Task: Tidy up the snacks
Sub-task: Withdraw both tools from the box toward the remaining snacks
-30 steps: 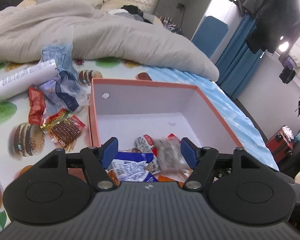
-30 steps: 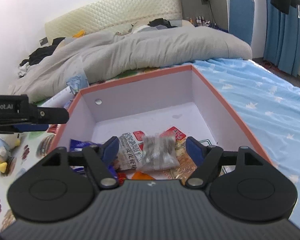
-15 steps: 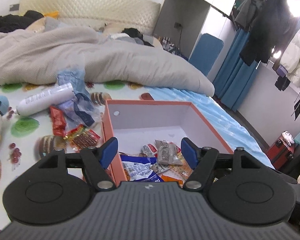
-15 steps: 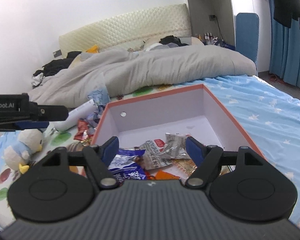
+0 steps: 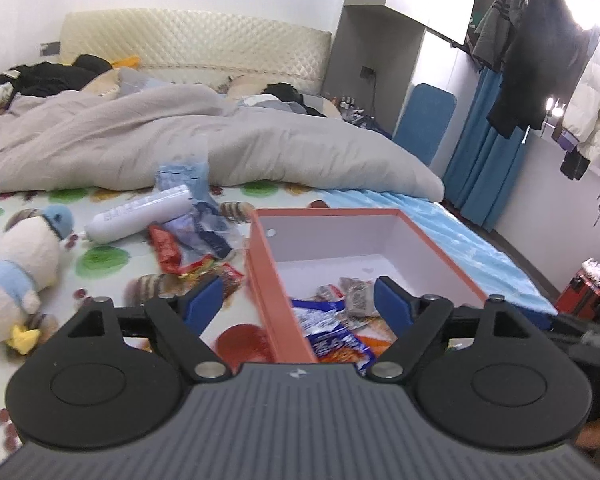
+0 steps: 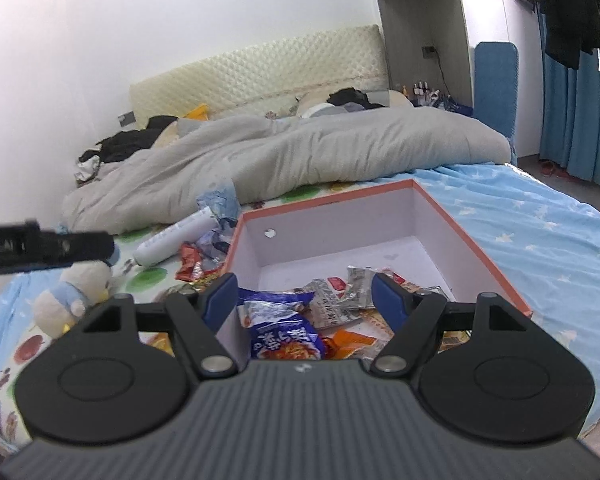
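An orange box with a white inside (image 5: 260,256) (image 6: 460,236) stands on the bed and holds several snack packets (image 5: 340,332) (image 6: 284,332). Loose snack packets (image 5: 168,248) (image 6: 188,260) lie on the bed left of the box, next to a white tube (image 5: 140,212) (image 6: 172,236). My left gripper (image 5: 298,304) is open and empty, held above the box's left wall. My right gripper (image 6: 304,296) is open and empty, above the near part of the box. The left gripper's body shows at the left of the right wrist view (image 6: 40,246).
A plush duck (image 5: 16,260) (image 6: 72,296) lies at the left. A grey duvet (image 5: 180,140) (image 6: 300,152) covers the bed behind the box. A crumpled blue bag (image 5: 188,176) sits by the tube. A red suitcase (image 5: 584,296) stands on the floor at the right.
Both grippers have pulled back and up from the box, so more of the bed shows. Both stay open and empty. The silver packet now lies in the box.
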